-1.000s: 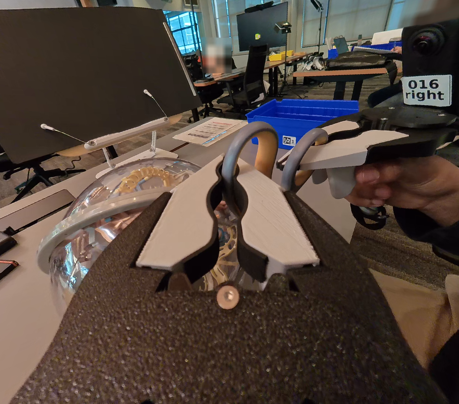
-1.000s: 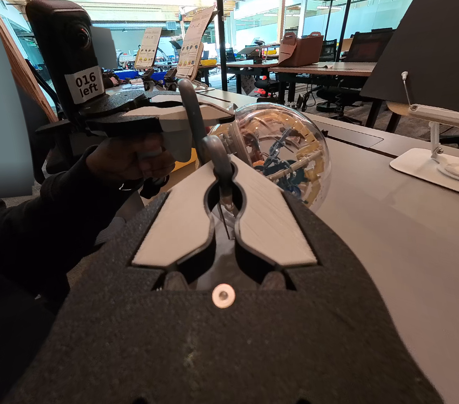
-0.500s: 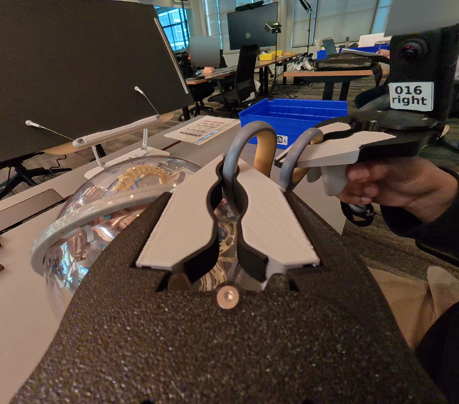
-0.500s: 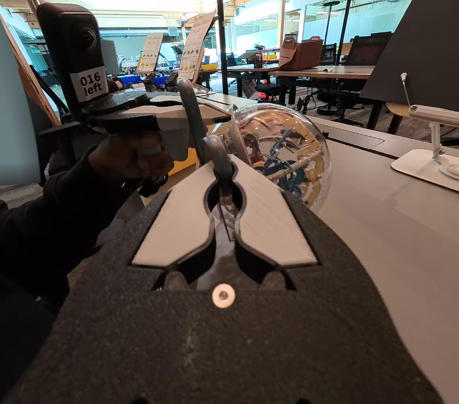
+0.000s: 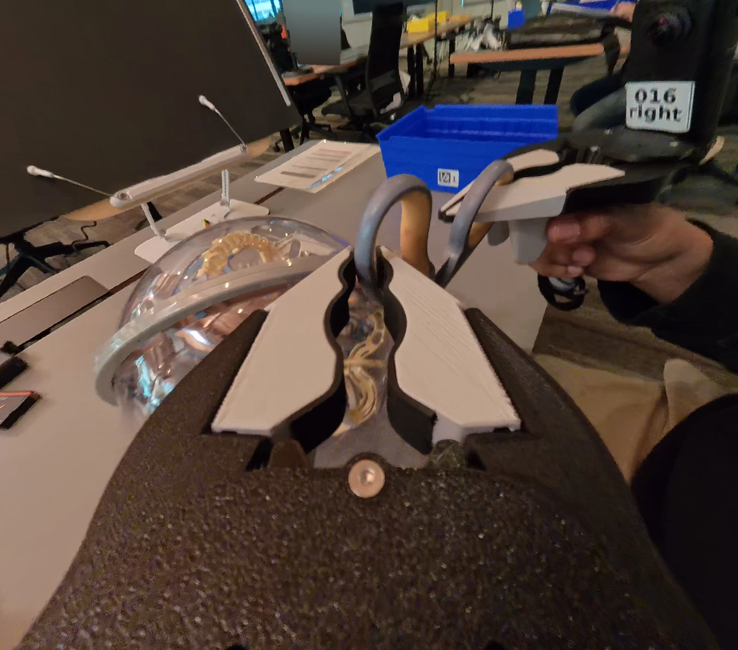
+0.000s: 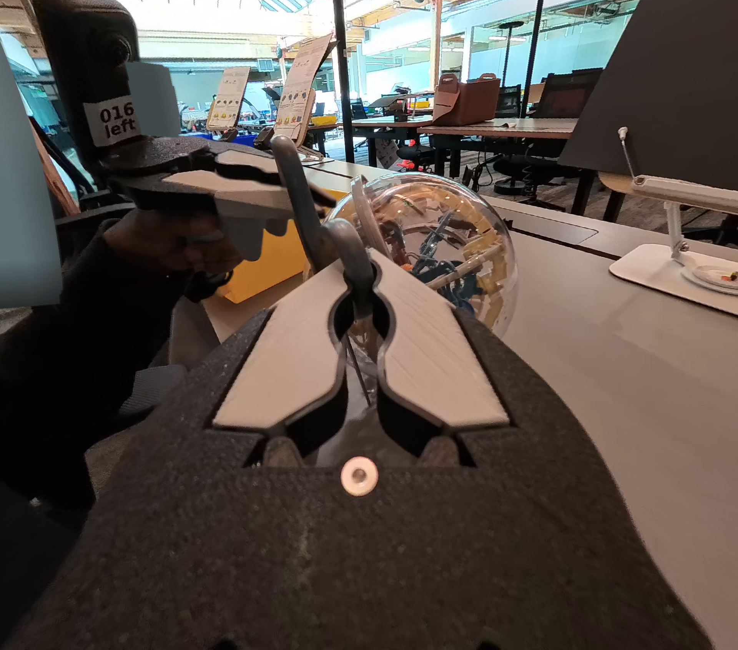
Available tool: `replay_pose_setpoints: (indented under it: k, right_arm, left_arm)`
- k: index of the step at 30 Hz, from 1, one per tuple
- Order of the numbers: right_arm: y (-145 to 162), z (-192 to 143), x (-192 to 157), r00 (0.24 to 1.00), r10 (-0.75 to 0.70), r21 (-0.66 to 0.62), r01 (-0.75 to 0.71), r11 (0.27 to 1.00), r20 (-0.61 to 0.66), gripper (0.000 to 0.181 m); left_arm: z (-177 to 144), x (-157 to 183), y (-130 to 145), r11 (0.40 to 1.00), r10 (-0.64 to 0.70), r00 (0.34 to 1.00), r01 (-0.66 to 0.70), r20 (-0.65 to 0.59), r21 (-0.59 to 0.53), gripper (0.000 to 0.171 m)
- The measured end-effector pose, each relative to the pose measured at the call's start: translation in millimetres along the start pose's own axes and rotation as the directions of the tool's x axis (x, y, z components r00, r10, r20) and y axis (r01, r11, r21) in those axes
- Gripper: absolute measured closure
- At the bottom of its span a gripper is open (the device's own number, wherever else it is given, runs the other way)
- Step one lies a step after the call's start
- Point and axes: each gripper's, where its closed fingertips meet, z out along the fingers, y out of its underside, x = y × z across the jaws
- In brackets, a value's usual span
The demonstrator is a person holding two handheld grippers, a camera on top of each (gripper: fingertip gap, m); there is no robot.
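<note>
A pair of scissors with grey handle loops is held between my two grippers, above the table's near edge. My left gripper is shut on one loop. My right gripper is shut on the other loop, and a thin blade shows between its fingers. The right gripper also shows in the left wrist view, and the left gripper shows in the right wrist view. A clear plastic ball with a maze inside sits on the table just behind the scissors; it also shows in the right wrist view.
The grey table carries a white stand with a thin rod in front of a slanted black board. A blue bin and a paper sheet lie farther off. A yellow bin sits below the left gripper. The gap from one gripper's tips to the other's is roughly 6 cm.
Both grippers keep their hold on the scissor loops. Both views have shifted a little, and the ball looks nearer in the right wrist view.
</note>
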Motion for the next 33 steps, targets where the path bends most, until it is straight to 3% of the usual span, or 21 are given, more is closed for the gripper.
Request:
replay_pose_setpoints:
  k: [3,8,12,15,33]
  right_arm:
    - [0,0,3,1.000,0.017,0.009,-0.017,1.000,-0.002,0.181]
    - [-2,0,6,0.999,0.031,0.031,-0.031,0.999,-0.012,0.181]
    - [-3,1,6,0.999,0.035,0.037,-0.034,0.999,-0.009,0.181]
    - [-4,3,4,0.999,0.033,0.032,-0.032,0.999,-0.006,0.181]
    - [4,6,-5,0.999,0.015,-0.015,-0.014,1.000,0.047,0.181]
  left_arm:
    - [-13,1,15,0.994,0.019,1.000,-0.021,-0.023,-0.103,0.157]
    - [-34,11,53,0.954,0.159,0.986,-0.166,-0.047,-0.251,0.157]
    - [-27,22,60,0.941,0.222,0.973,-0.229,-0.056,-0.249,0.152]
    - [-16,17,77,0.890,0.304,0.952,-0.289,-0.012,-0.352,0.150]
    - [-1,20,95,0.788,0.500,0.866,-0.457,-0.004,-0.413,0.148]
